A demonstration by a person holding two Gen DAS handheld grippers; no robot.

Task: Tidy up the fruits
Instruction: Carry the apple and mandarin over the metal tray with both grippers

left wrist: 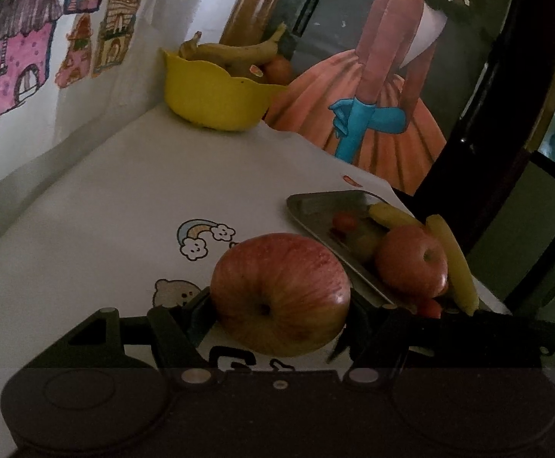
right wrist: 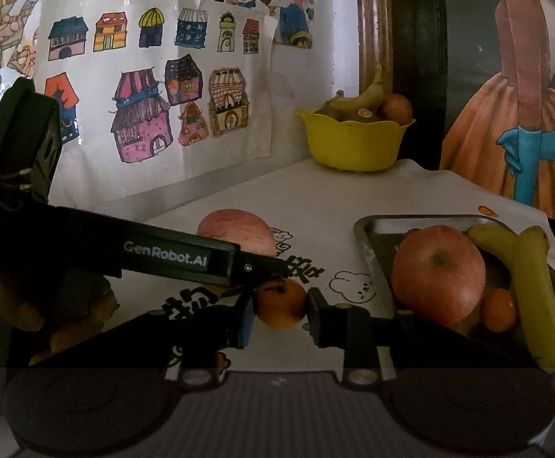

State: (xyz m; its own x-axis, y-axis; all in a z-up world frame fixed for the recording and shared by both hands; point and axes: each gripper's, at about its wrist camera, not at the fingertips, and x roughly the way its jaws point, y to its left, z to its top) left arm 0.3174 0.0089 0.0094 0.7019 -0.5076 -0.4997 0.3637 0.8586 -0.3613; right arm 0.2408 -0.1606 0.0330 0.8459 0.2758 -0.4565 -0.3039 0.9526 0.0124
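My left gripper (left wrist: 280,305) is shut on a big red apple (left wrist: 280,293), just above the white tablecloth. That apple (right wrist: 237,231) also shows in the right wrist view, behind the left gripper's black body (right wrist: 170,257). My right gripper (right wrist: 280,307) is shut on a small orange (right wrist: 280,303), left of the metal tray (right wrist: 365,229). The tray (left wrist: 315,206) holds another apple (right wrist: 437,273), bananas (right wrist: 533,286) and a small orange (right wrist: 499,310). A yellow bowl (right wrist: 351,143) at the back holds bananas and an orange.
The table (left wrist: 124,210) has a white cloth with cartoon prints and stands against a wall with house drawings (right wrist: 155,87). A large painting (left wrist: 376,87) leans behind the bowl. A dark chair frame (left wrist: 506,114) stands past the table's right edge.
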